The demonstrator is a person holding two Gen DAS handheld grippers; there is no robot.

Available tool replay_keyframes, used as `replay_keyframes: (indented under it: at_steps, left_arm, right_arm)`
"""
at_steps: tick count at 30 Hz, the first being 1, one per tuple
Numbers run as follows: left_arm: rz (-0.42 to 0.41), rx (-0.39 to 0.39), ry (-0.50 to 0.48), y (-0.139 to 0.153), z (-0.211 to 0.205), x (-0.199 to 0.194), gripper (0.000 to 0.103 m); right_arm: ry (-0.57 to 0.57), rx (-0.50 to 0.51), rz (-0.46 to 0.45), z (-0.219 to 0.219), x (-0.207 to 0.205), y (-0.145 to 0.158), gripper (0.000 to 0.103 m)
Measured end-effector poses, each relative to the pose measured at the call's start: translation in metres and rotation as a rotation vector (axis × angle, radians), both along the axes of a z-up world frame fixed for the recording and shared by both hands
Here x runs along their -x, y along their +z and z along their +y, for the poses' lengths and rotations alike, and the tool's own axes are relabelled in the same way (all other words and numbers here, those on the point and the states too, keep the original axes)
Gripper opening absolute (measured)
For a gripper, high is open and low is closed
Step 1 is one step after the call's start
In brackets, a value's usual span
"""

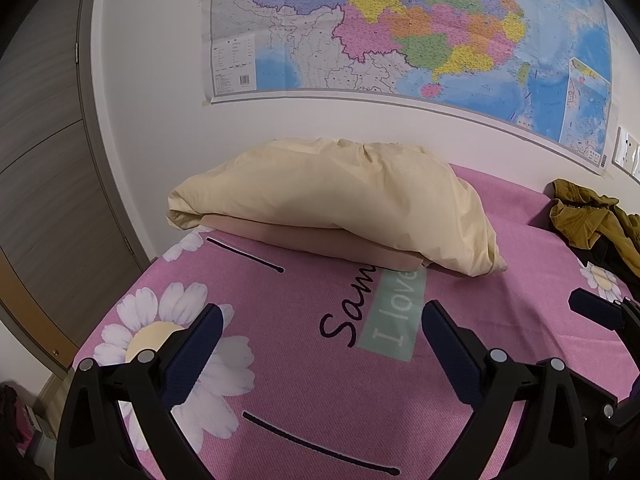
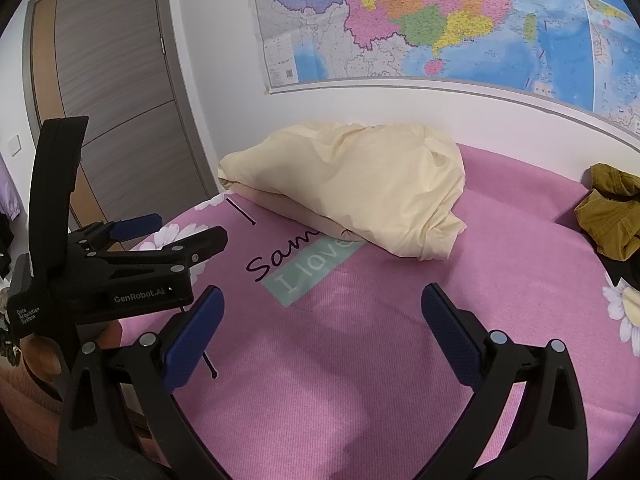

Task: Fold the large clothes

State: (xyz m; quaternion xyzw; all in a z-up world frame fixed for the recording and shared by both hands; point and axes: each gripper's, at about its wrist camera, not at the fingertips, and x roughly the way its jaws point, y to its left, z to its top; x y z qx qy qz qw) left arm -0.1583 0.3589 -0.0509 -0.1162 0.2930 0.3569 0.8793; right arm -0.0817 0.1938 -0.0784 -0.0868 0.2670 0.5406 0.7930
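A cream-yellow garment (image 1: 336,200) lies bundled and folded on a pink bedspread (image 1: 320,380) near the wall; it also shows in the right wrist view (image 2: 352,184). A crumpled olive-brown garment (image 1: 588,216) lies at the right, and in the right wrist view (image 2: 612,216) too. My left gripper (image 1: 320,320) is open and empty, above the bedspread in front of the cream garment. My right gripper (image 2: 320,304) is open and empty, also short of it. The left gripper's body (image 2: 120,264) shows at the left of the right wrist view.
The bedspread (image 2: 360,360) has daisy prints and lettering. A large map (image 1: 400,32) hangs on the white wall behind the bed. A grey-brown door (image 2: 112,92) stands at the left. Wall switches (image 1: 628,152) sit at the far right.
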Motion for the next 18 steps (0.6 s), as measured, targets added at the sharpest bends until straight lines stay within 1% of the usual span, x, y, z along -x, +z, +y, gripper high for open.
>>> replay_keyframes:
  at_steps: [18]
  left_arm:
    - [0.001,0.006,-0.002,-0.0014,0.001,-0.0022,0.096]
  right_arm:
    - [-0.001,-0.004,-0.004,-0.0009,0.0009,0.0001,0.097]
